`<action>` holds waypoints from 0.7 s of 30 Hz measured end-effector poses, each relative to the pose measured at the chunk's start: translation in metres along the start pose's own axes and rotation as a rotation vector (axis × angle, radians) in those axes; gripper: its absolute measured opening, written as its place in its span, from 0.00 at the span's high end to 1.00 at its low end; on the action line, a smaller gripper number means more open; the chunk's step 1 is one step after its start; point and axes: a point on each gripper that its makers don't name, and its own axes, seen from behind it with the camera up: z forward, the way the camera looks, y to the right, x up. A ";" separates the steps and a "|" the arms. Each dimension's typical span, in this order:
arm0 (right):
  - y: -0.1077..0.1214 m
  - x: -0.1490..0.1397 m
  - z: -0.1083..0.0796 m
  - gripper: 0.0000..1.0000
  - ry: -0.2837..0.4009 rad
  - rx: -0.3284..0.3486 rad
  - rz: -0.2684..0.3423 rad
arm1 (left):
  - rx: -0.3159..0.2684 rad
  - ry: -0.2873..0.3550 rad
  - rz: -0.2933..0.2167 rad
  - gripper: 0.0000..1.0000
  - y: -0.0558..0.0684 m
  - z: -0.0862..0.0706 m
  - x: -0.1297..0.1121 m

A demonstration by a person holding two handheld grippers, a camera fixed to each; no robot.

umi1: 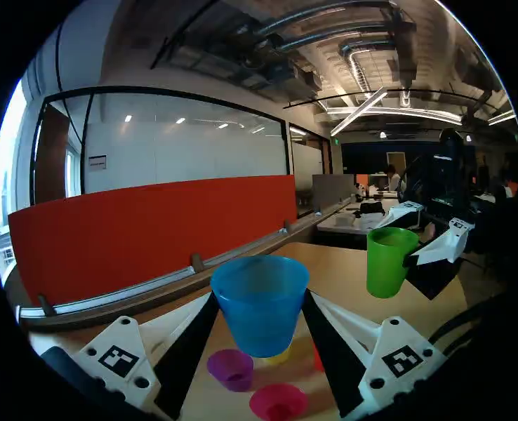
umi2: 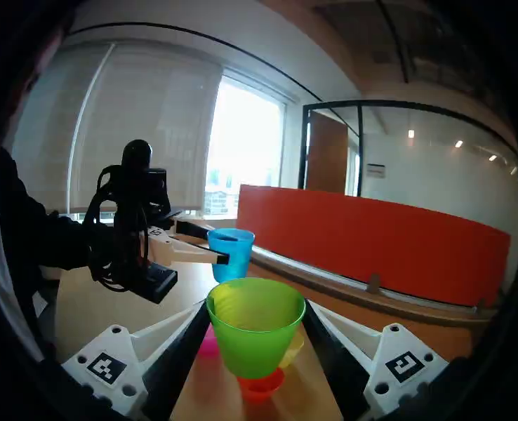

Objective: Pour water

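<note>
The left gripper (umi1: pixel 260 296) is clamped on a blue cup (umi1: pixel 260 319). Both fingers press its sides below the rim, and the cup stands upright between them, above the table (umi1: pixel 333 263). Below its fingers three small cups sit on the table. A purple cup (umi1: pixel 231 369) is toward the left finger and a pink cup (umi1: pixel 279 401) is nearest the camera. A yellow cup (umi1: pixel 281 355) is half hidden behind the blue one.

The right gripper (umi2: pixel 256 307) grips a green cup (umi2: pixel 255 340) in the same way, upright, with a finger on each side. Seen from the left gripper, the green cup is ahead and to the right, at about the same height as the blue cup and apart from it. Seen from the right gripper, the blue cup is ahead and a little to the left. The left gripper holds it there, with a dark sleeve (umi2: pixel 27 238) behind that gripper. A red cup (umi2: pixel 260 384) sits on the table straight below the green one.

I cannot tell whether either held cup contains water. Beyond the table's far edge, ahead of both grippers, runs an orange partition (umi1: pixel 154 231).
</note>
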 end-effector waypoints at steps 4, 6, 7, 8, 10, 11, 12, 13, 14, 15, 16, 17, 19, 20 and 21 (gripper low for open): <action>-0.004 0.001 0.006 0.07 0.003 0.017 0.001 | 0.019 -0.001 0.004 0.17 -0.006 -0.010 0.001; -0.006 0.001 0.010 0.07 0.004 0.027 0.001 | 0.029 -0.001 0.006 0.17 -0.009 -0.015 0.001; -0.007 0.001 0.011 0.07 0.005 0.032 0.000 | 0.033 0.000 0.007 0.17 -0.010 -0.018 0.002; -0.009 0.001 0.013 0.07 0.006 0.037 0.000 | 0.038 0.000 0.008 0.16 -0.012 -0.020 0.002; -0.011 0.001 0.016 0.07 0.005 0.048 0.000 | 0.043 0.002 0.008 0.17 -0.014 -0.025 0.003; -0.013 0.001 0.017 0.07 0.004 0.054 0.001 | 0.046 0.002 0.008 0.17 -0.016 -0.027 0.004; -0.014 0.000 0.019 0.07 0.003 0.059 0.001 | 0.049 0.003 0.010 0.17 -0.016 -0.029 0.005; -0.016 0.000 0.020 0.07 0.002 0.064 0.001 | 0.052 0.005 0.013 0.17 -0.017 -0.031 0.005; -0.017 -0.001 0.022 0.07 0.000 0.069 0.001 | 0.055 0.007 0.016 0.17 -0.018 -0.033 0.006; -0.018 -0.002 0.023 0.07 -0.001 0.074 0.001 | 0.058 0.008 0.020 0.17 -0.019 -0.035 0.007; -0.020 -0.003 0.025 0.07 -0.002 0.081 0.001 | 0.061 0.009 0.025 0.17 -0.019 -0.037 0.007; -0.022 -0.004 0.026 0.07 -0.003 0.087 0.001 | 0.064 0.009 0.030 0.17 -0.020 -0.039 0.008; -0.025 -0.005 0.029 0.07 -0.004 0.099 0.001 | 0.069 0.010 0.039 0.16 -0.020 -0.042 0.008; -0.026 -0.005 0.031 0.07 -0.005 0.106 0.002 | 0.071 0.010 0.044 0.16 -0.021 -0.044 0.008; -0.028 -0.006 0.032 0.07 -0.006 0.111 0.002 | 0.073 0.010 0.048 0.16 -0.021 -0.046 0.009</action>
